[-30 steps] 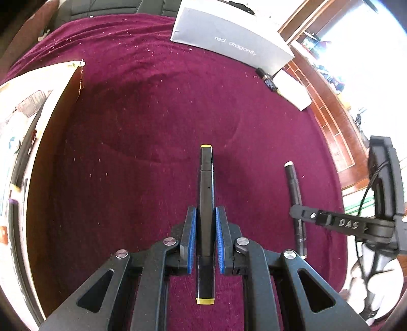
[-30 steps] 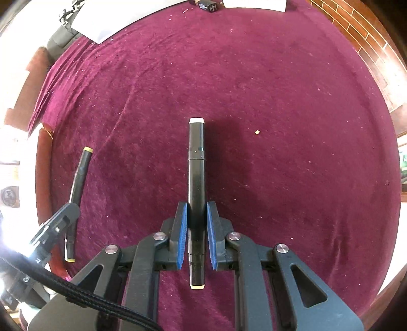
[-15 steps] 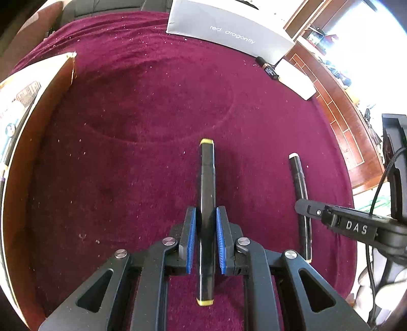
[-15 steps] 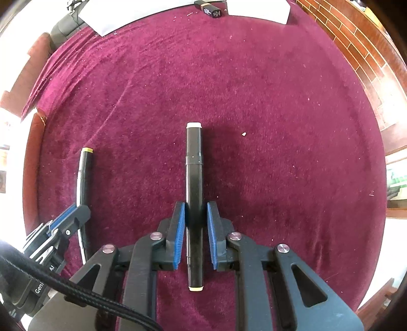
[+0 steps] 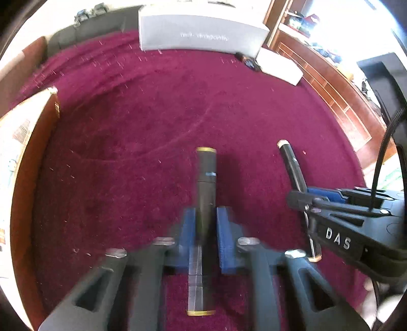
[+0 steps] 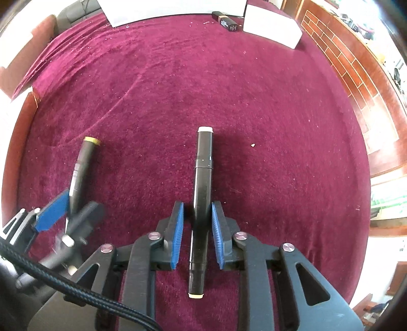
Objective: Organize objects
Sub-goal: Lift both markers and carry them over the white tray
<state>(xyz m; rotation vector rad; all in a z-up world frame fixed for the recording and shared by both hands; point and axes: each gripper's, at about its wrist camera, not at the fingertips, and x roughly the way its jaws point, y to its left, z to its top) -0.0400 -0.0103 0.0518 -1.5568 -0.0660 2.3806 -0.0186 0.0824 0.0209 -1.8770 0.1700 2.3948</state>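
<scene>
Crimson velvet cloth (image 6: 254,84) covering the counter. Grey rectangular cardboard box (image 5: 201,35) with faint lettering, at the far edge. White rectangular box (image 6: 272,24) near it; small black device (image 6: 227,21) between them. Brown-walled cardboard box (image 5: 35,157) at left.

A deep maroon velvet cloth (image 6: 254,89) covers the table. The black marker with yellow end caps (image 5: 206,183) sits between the blue pads of the black left gripper (image 5: 206,229). The black marker with white end caps (image 6: 202,193) lies between the blue ribbed pads of the black right gripper (image 6: 195,226). A grey box (image 5: 201,35) carries pale lettering.
</scene>
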